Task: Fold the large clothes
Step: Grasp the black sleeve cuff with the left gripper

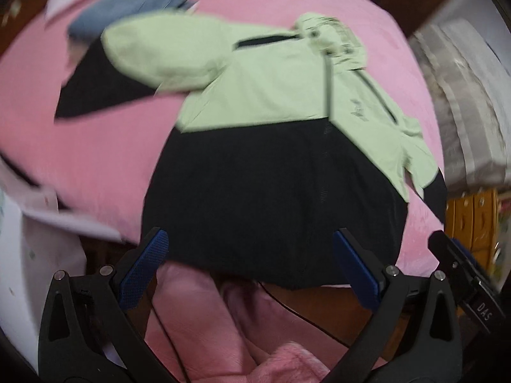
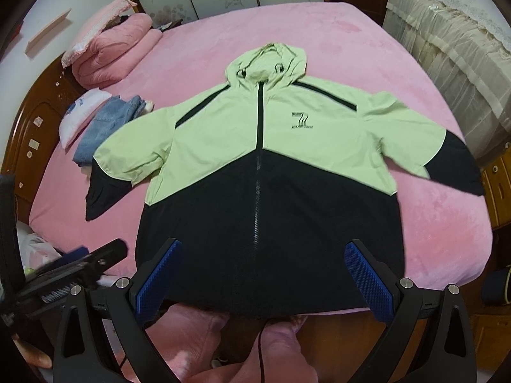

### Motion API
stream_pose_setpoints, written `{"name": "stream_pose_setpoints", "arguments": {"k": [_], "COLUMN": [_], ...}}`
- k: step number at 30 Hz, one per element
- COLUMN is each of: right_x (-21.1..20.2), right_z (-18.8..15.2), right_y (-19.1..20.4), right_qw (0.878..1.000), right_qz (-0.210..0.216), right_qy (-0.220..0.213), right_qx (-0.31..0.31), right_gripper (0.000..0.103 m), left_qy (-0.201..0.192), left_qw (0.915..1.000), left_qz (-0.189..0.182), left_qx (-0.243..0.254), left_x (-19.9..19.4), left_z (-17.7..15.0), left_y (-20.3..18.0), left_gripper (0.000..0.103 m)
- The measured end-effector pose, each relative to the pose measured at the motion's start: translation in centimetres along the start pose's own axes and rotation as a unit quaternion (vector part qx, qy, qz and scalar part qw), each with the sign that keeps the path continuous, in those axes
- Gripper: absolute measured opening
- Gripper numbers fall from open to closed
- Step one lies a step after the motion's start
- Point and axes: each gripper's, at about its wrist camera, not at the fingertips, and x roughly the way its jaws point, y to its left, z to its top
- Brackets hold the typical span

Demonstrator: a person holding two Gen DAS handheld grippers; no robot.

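Mostly jacket [image 2: 265,172] flat on bed [image 2: 198,48]; L view blurred.

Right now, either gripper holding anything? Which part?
Nothing held. Left gripper and right gripper both have jaws spread wide, hovering near the hem of the jacket, which lies flat on the bed.

one jacket [image 2: 265,166], one folded jeans [image 2: 105,124], two pink quilts [image 2: 111,51], two claws [image 2: 263,276]

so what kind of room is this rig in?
Almost certainly a home bedroom: the jacket is spread flat on a bed with a pink cover, a folded pink quilt sits at its far corner, and a carved wooden bed frame runs alongside.
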Motion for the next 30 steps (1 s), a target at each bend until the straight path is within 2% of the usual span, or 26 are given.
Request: {"name": "stream_pose_setpoints", "arguments": {"k": [4, 8, 10, 13, 16, 18, 20, 22, 24, 27, 29, 30], "right_x": [3.6, 8.1, 10.2, 13.3, 15.5, 17.0, 18.5, 19.7, 21.0, 22.0, 23.4, 24.4], "right_z": [-1.1, -1.6, -1.3, -0.4, 1.0, 1.7, 2.3, 2.8, 3.3, 3.7, 4.1, 4.3], "right_y": [4.3, 10.3, 13.4, 18.3, 22.0, 24.4, 26.3, 28.0, 30.1, 31.2, 31.9, 32.1], "right_qw": [0.999, 0.998, 0.997, 0.997, 0.998, 0.998, 0.998, 0.997, 0.997, 0.998, 0.998, 0.998], "right_qz": [-0.03, -0.039, -0.037, -0.042, -0.035, -0.015, -0.011, -0.016, -0.018, -0.017, -0.016, -0.015], "right_qy": [0.022, 0.043, 0.049, 0.046, 0.044, 0.05, 0.061, 0.073, 0.076, 0.066, 0.065, 0.067], "right_qx": [-0.01, -0.04, -0.044, -0.034, -0.001, 0.024, 0.031, 0.024, 0.008, -0.004, -0.004, 0.0], "right_gripper": [0.102, 0.102, 0.102, 0.102, 0.102, 0.102, 0.102, 0.102, 0.102, 0.102, 0.102, 0.102], "left_qy": [0.019, 0.026, 0.036, 0.052, 0.025, -0.002, -0.033, -0.061, -0.066, -0.082, -0.098, -0.113], "left_qw": [0.9966, 0.9872, 0.9787, 0.9557, 0.9282, 0.9187, 0.9108, 0.8955, 0.8809, 0.8729, 0.8734, 0.8744], "left_qz": [-0.014, 0.041, 0.038, 0.026, 0.017, 0.023, 0.032, 0.033, 0.029, 0.024, 0.014, 0.009], "left_qx": [-0.079, -0.152, -0.198, -0.288, -0.371, -0.394, -0.41, -0.44, -0.468, -0.48, -0.477, -0.472], "left_x": [3.0, 6.2, 8.0, 10.5, 11.3, 11.7, 11.9, 12.5, 13.7, 14.8, 15.4, 15.7], "left_z": [0.9, 3.3, 4.9, 7.5, 9.5, 11.3, 12.4, 13.2, 13.7, 13.7, 13.4, 13.2], "left_y": [7.5, 15.0, 18.9, 25.3, 31.2, 34.0, 36.3, 39.0, 41.6, 43.7, 44.4, 44.7], "left_gripper": [0.101, 0.099, 0.096, 0.087, 0.086, 0.083, 0.072, 0.052, 0.042, 0.041, 0.04, 0.032]}}
